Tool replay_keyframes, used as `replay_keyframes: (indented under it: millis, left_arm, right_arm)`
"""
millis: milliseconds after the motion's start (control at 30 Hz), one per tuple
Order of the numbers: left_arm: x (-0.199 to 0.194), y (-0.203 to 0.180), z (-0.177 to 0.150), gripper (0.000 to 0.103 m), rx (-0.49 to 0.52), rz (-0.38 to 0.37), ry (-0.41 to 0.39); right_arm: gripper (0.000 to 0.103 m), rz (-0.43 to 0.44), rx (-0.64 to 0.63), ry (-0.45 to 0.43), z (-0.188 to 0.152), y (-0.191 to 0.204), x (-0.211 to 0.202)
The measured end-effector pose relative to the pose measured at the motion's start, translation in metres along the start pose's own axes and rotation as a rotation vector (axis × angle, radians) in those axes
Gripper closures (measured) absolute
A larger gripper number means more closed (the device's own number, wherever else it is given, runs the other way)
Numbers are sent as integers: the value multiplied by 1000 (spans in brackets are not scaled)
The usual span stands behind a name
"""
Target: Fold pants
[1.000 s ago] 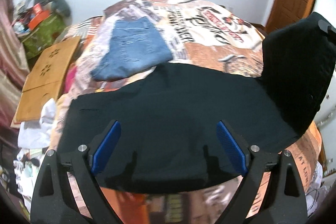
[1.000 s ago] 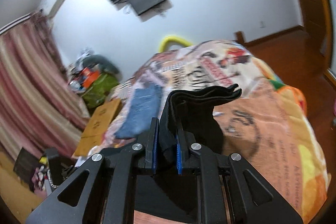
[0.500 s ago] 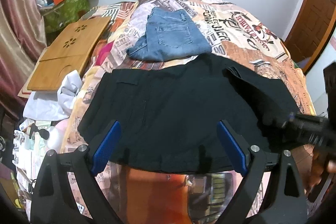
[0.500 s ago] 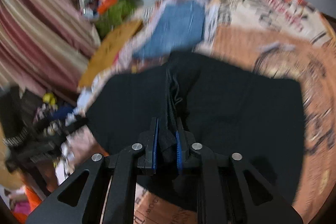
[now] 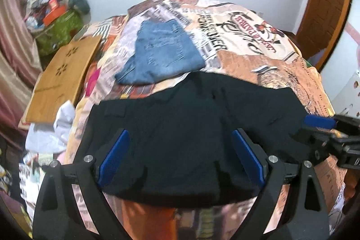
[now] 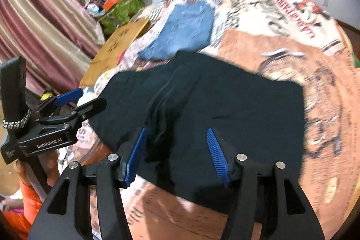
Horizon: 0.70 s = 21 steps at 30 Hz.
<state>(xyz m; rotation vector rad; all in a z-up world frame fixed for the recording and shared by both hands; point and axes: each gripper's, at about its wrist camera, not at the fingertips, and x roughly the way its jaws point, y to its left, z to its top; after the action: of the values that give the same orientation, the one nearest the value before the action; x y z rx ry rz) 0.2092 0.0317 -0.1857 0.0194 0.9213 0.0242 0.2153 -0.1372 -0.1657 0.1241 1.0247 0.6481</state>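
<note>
Bedspread [image 5: 258, 55] now bears black pants [image 5: 191, 127], seemingly released; both grippers' fingers apart.

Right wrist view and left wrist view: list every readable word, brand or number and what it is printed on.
"GenRobot.AI": white lettering on the side of the left gripper, right wrist view.
Large printed lettering on the bedspread: upside down, blurred; cannot be read with confidence.
Black pants, blue jeans: no text visible.

Each fisheye camera sits just behind its own claw, looking steeply down and forward along the fingers at the bed [image 5: 258, 64] from close above its near edge. Both views share the black pants [image 5: 180, 127], the folded jeans [image 5: 162, 53] beyond and the far wall; each also catches the other claw at its edge.
</note>
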Motion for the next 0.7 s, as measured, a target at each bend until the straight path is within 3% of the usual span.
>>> replay_keyframes:
  millis: [133, 267, 467, 700]
  left_arm:
    - [5, -25, 18, 10, 52, -51, -17]
    - [28, -53, 33, 10, 103, -93, 23]
    - [79, -89, 44, 10, 156, -192, 150]
    - [121, -110, 27, 10, 240, -186, 272]
  right_arm:
    - [50, -62, -7, -71, 9, -22, -25]
    - [50, -154, -24, -106, 14, -46, -36]
    - [50, -208, -41, -52, 16, -71, -16]
    - [50, -176, -82, 58, 7, -86, 31]
